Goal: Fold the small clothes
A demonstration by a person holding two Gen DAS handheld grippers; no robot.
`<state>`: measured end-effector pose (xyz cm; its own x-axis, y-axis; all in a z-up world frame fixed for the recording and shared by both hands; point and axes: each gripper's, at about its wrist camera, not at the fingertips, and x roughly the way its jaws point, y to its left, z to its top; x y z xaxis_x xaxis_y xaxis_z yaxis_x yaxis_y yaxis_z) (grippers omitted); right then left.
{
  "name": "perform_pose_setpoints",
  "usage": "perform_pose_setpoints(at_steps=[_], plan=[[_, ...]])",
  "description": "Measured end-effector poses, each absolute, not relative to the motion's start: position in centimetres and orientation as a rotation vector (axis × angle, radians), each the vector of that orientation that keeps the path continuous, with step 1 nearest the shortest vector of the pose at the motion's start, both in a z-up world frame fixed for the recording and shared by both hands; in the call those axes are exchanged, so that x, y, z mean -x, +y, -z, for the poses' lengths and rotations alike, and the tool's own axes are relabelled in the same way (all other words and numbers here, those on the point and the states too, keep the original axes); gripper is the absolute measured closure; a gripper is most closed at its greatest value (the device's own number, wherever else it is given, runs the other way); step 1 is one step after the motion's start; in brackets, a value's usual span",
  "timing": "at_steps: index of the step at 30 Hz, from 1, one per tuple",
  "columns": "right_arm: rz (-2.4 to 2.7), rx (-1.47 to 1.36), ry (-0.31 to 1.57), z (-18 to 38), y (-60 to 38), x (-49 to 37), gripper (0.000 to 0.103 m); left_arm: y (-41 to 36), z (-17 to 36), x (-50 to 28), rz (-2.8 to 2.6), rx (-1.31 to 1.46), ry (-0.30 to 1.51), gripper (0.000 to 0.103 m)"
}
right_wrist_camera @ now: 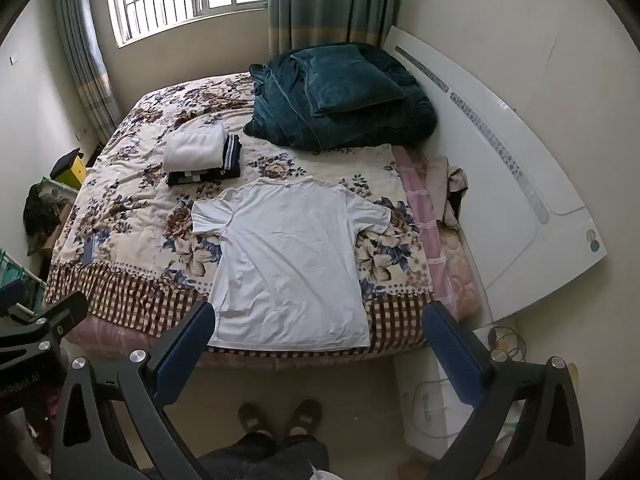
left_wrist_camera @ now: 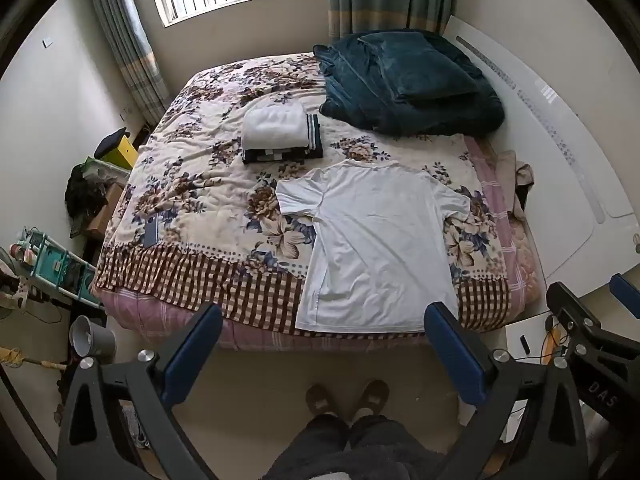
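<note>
Left gripper (left_wrist_camera: 322, 330) and right gripper (right_wrist_camera: 318, 328) are hovering wide open, holding nothing, with the white T-shirt (left_wrist_camera: 376, 240) lying flat ahead of both

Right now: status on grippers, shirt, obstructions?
Left gripper and right gripper open, empty, short of the bed. White T-shirt flat, unfolded. Folded stack beyond its collar; nothing on shirt.

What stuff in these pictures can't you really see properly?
- Folded pile: the white top piece covers the dark clothes beneath, both views.
- Flat dark thing on the bedspread: too small to identify.
- White T-shirt: its underside is hidden against the bed.
- Person's slippers: body above cut off by the bottom edge.
- Shelf clutter: left view, blurred at the edge.
</note>
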<state>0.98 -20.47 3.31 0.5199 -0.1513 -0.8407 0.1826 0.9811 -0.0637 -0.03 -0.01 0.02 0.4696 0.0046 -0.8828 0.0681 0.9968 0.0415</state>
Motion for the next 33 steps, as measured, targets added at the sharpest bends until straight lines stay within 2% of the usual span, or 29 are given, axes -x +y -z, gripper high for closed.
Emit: perform_pose_setpoints(at_steps=[33], plan=[[0.181, -0.027, 0.989, -5.3, -20.4, -0.3, 0.000, -0.1, 0.0, 0.0, 0.053, -0.054, 1.074, 0.000]])
